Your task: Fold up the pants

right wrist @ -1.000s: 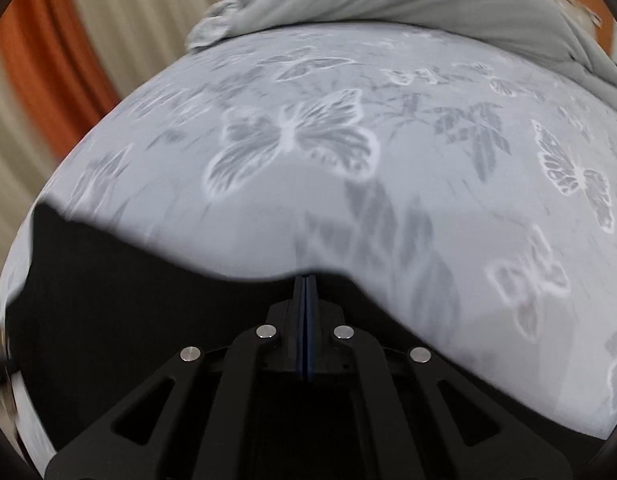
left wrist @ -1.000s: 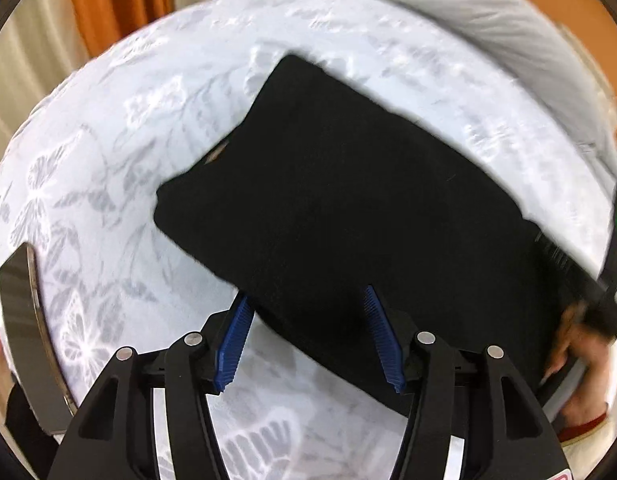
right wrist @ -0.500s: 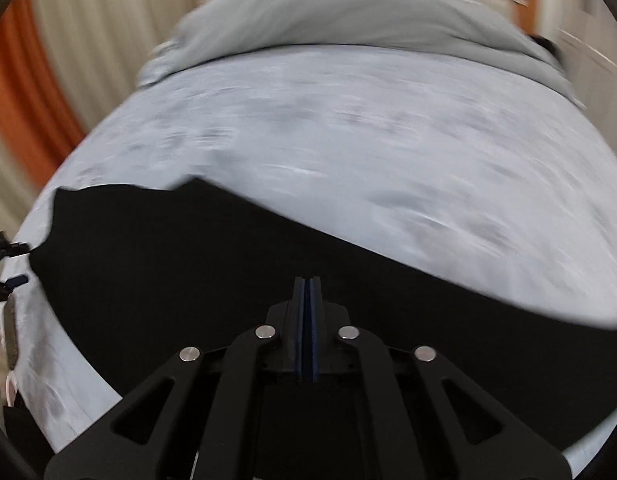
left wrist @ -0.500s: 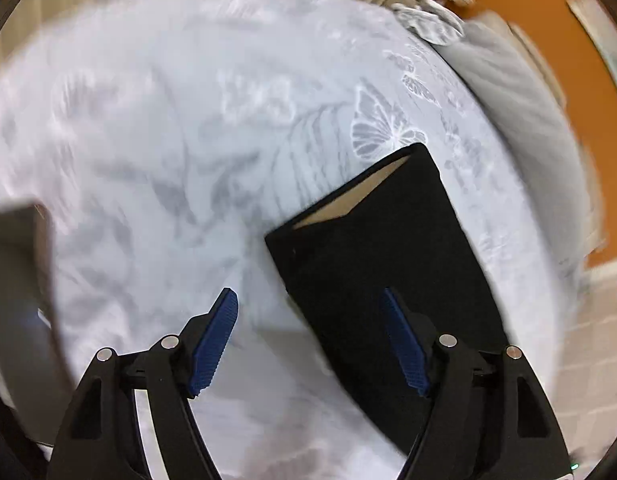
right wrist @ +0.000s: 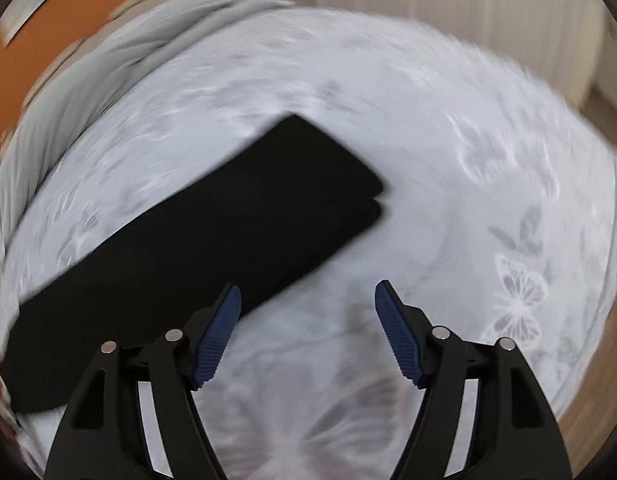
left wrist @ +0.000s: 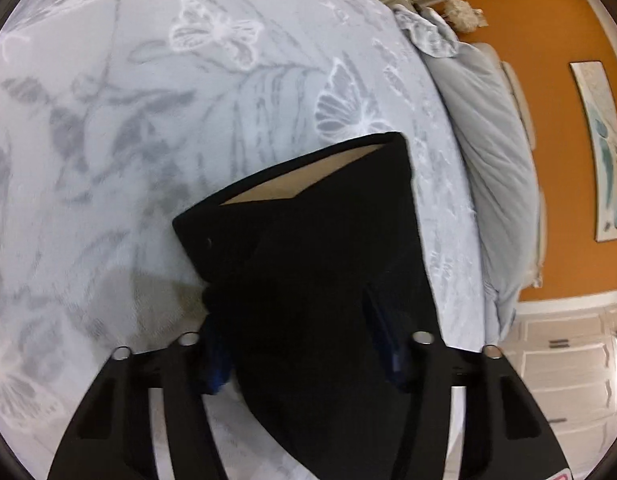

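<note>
Now the left gripper [left wrist: 304,344] tilts steeply down over the waist end of the pants [left wrist: 320,264], its jaws part way apart and just closing, with the black cloth bunched between them; whether the blue pads [left wrist: 388,344] press on the cloth I cannot tell, since it hides them. The right gripper [right wrist: 308,332] also points steeply down, its jaws just sprung wide and holding nothing, only bare bed [right wrist: 448,208] between them. Its left pad [right wrist: 216,336] sits just beside the long edge of the pants [right wrist: 212,240]. These lie as a long folded strip across the butterfly-print bed, the stacked leg ends reaching towards its middle.
</note>
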`<move>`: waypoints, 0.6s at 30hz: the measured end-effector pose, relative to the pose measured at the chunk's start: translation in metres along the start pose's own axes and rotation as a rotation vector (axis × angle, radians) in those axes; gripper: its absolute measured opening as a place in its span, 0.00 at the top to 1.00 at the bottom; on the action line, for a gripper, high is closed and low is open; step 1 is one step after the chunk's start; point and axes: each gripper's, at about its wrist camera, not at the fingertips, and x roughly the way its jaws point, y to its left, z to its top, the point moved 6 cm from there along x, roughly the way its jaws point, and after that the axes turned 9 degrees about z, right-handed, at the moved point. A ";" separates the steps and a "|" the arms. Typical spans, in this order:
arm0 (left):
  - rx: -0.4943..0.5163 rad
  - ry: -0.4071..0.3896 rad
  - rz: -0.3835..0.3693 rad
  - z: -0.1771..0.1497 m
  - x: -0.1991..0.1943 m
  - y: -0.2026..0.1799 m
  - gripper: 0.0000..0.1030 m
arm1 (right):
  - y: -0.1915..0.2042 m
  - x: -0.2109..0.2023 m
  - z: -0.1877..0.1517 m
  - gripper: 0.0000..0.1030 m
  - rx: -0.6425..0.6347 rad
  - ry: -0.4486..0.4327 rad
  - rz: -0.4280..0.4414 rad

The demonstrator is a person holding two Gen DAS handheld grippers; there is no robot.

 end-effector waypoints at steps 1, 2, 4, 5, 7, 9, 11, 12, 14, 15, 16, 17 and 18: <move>-0.001 -0.010 0.019 0.000 0.000 0.002 0.67 | -0.002 0.004 0.003 0.34 0.014 0.003 0.028; -0.007 -0.016 0.034 -0.001 0.002 0.002 0.69 | -0.004 0.010 0.006 0.34 0.031 0.005 0.055; -0.035 -0.018 0.025 -0.002 0.001 0.005 0.78 | -0.005 0.020 0.012 0.33 0.064 -0.015 0.065; -0.048 -0.013 0.016 -0.003 0.000 0.006 0.80 | -0.004 0.026 0.016 0.32 0.071 -0.028 0.068; -0.055 -0.010 0.010 -0.006 -0.004 0.010 0.84 | 0.010 0.036 0.025 0.62 0.030 -0.033 0.070; -0.041 -0.009 0.013 -0.004 -0.006 0.006 0.86 | 0.024 0.039 0.036 0.91 0.029 -0.040 0.109; -0.039 0.005 -0.010 -0.002 -0.014 0.002 0.87 | 0.046 0.010 0.050 0.92 -0.019 -0.110 0.169; -0.036 0.019 -0.040 0.001 -0.022 -0.002 0.88 | 0.054 -0.010 0.056 0.92 -0.031 -0.145 0.208; -0.014 0.026 -0.079 0.003 -0.041 -0.005 0.88 | 0.056 -0.037 0.060 0.92 -0.030 -0.186 0.249; 0.010 0.036 -0.086 0.003 -0.052 -0.006 0.88 | 0.052 -0.042 0.060 0.93 -0.028 -0.187 0.250; 0.026 0.044 -0.084 0.002 -0.057 -0.005 0.88 | 0.046 -0.041 0.058 0.92 -0.030 -0.177 0.237; 0.041 0.048 -0.072 0.000 -0.060 -0.002 0.88 | 0.038 -0.034 0.053 0.92 -0.031 -0.151 0.210; 0.068 0.051 -0.031 -0.003 -0.059 0.004 0.88 | 0.024 -0.018 0.045 0.92 -0.029 -0.088 0.165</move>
